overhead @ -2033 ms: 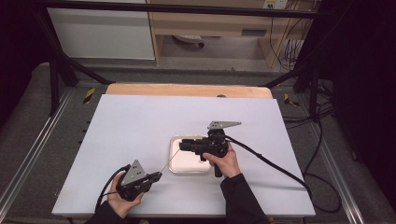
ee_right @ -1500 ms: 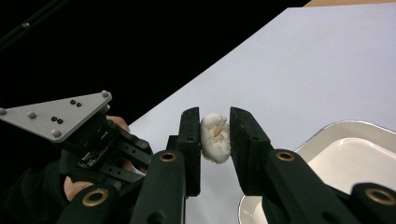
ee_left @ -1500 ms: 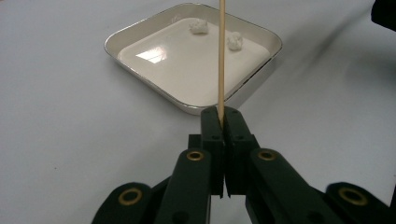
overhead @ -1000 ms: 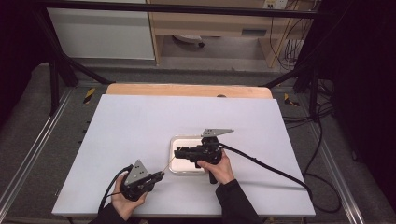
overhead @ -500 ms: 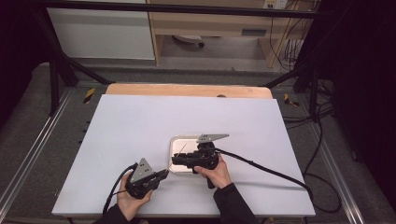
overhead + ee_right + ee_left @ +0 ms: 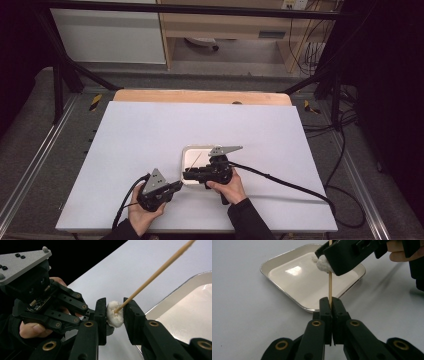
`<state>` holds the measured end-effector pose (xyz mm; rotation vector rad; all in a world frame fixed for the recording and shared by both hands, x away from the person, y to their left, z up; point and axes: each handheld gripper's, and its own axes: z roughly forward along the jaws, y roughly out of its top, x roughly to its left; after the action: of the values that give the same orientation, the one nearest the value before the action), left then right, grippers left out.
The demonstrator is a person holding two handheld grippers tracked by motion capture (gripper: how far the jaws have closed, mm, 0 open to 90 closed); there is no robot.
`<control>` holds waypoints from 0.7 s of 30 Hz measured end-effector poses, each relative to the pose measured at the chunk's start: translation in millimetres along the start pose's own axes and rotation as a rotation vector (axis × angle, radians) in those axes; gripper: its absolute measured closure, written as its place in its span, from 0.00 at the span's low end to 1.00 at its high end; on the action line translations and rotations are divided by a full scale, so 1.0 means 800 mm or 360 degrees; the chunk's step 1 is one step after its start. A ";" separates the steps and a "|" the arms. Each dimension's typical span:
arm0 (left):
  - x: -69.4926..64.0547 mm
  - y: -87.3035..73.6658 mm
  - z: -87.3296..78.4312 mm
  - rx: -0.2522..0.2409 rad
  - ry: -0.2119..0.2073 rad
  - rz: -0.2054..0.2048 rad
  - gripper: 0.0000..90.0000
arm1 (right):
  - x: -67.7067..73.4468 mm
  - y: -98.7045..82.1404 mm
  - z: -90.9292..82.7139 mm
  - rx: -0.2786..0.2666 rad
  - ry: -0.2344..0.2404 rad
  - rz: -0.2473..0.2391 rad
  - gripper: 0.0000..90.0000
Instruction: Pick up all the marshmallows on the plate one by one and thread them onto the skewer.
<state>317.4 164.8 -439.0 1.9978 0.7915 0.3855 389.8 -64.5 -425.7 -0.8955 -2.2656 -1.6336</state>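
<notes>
My left gripper [image 6: 330, 302] is shut on the lower end of a thin wooden skewer [image 6: 330, 286], which stands upright from its jaws. A small white soft lump [image 6: 113, 315] is pierced by the skewer [image 6: 155, 273] and sits between the jaws of my right gripper [image 6: 115, 312], which is shut on it. In the high view the left gripper [image 6: 175, 186] and right gripper [image 6: 186, 175] meet tip to tip at the near left corner of a shallow white metal tray [image 6: 192, 151]. The lump [image 6: 323, 263] hangs above the tray's near rim [image 6: 284, 293].
The tray [image 6: 175, 293] holds nothing and lies mid-table on a white tabletop [image 6: 150, 135]. A black cable [image 6: 285, 182] trails right from the right gripper. A wooden strip [image 6: 200, 96] borders the far edge.
The right gripper has come down and to the left over the tray toward the left gripper. The left gripper has shifted a little right and up, and the two now meet.
</notes>
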 end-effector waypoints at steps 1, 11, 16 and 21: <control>0.000 0.000 0.000 -0.0001 0.0001 0.0003 0.98 | 0.001 0.001 -0.001 0.0002 -0.0002 -0.0001 0.81; 0.008 -0.004 -0.006 -0.0016 -0.0006 -0.0010 0.98 | 0.007 0.014 -0.022 -0.0045 -0.0174 -0.0123 0.32; 0.012 -0.006 -0.011 -0.0010 -0.0005 -0.0022 0.98 | 0.003 0.017 -0.030 0.0010 -0.0293 -0.0208 0.17; 0.014 -0.008 -0.014 0.0004 -0.0002 -0.0017 0.98 | -0.008 0.018 -0.041 0.0077 -0.0413 -0.0237 0.11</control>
<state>317.5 182.0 -438.8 1.9955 0.8020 0.3774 397.1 -93.9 -405.7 -1.0005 -2.5907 -1.5934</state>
